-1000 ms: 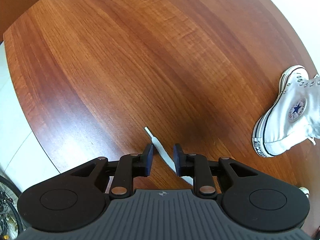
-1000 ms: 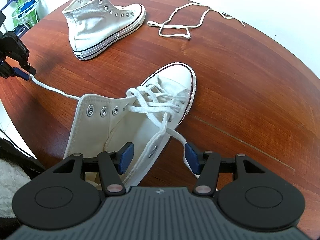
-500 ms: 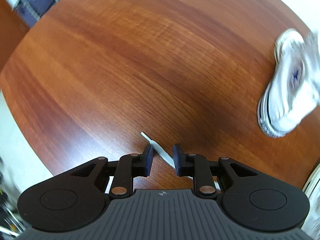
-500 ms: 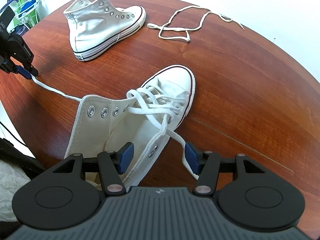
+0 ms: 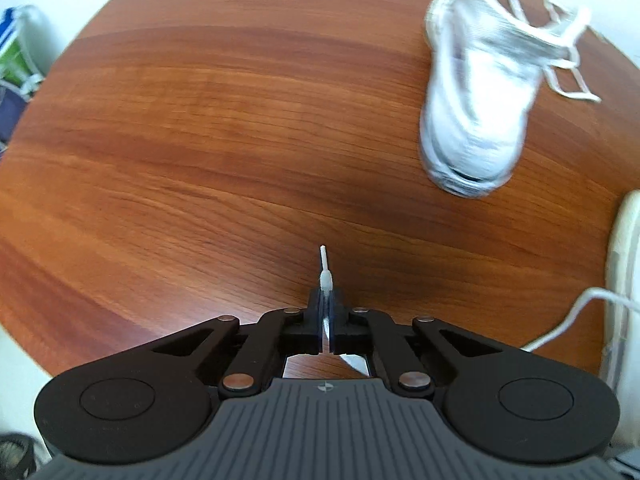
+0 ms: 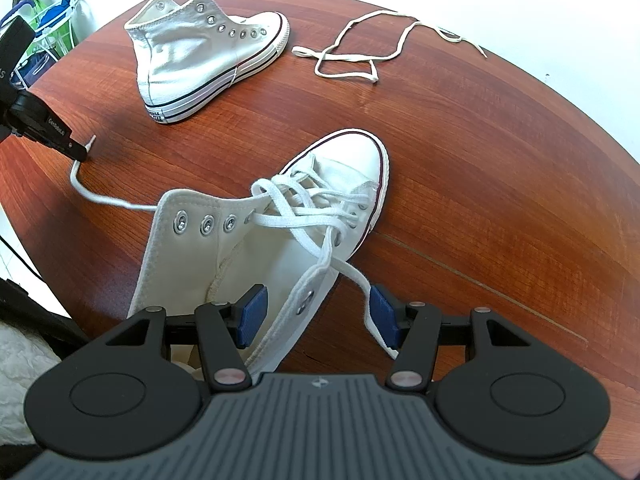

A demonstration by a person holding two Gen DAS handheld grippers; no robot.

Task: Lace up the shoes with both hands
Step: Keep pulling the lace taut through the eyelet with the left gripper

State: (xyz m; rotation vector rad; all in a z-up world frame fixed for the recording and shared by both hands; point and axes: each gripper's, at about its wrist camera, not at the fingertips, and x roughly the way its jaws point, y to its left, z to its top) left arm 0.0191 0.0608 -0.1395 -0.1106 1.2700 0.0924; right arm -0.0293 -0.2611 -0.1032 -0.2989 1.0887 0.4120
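Observation:
A white high-top shoe lies partly laced in front of my right gripper, which is open astride the shoe's right eyelet flap. One lace end trails past the right pad. The other lace end runs left from the shoe to my left gripper. In the left wrist view the left gripper is shut on that lace end, whose aglet sticks out forward above the wooden table. The near shoe's edge shows at the right.
A second white high-top, unlaced, stands at the back left, and appears blurred as the far shoe in the left wrist view. A loose lace lies beyond it. Bags and a rack stand past the table's left edge.
My left gripper has shut on the lace end and swung right, bringing the far shoe into its view. The lace now hangs slack. The right gripper has stayed put.

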